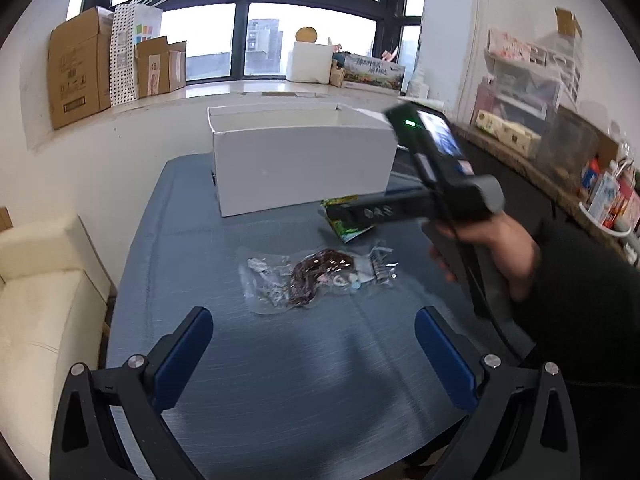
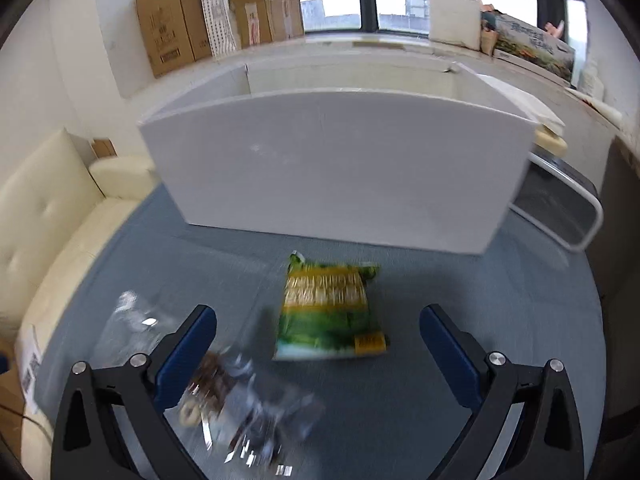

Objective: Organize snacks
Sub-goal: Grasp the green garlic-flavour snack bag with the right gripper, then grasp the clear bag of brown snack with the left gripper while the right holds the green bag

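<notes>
Blue-grey desk (image 1: 280, 380) carries a white box (image 1: 300, 168) at its far side. Both claws gape wide, holding nothing: the left claw (image 1: 314, 344) hovers before a clear snack bag (image 1: 316, 276), and the right claw (image 2: 318, 344), gripped by a hand (image 1: 492, 248), hangs low over a green snack packet (image 2: 328, 312) near the box.

Legible text: almost none.
Faint raised letters, seemingly "DAS", on the dark grey arm of the right handheld gripper (image 1: 374, 211); yellow print on the green snack bag (image 2: 328, 312) too blurred to read.
</notes>
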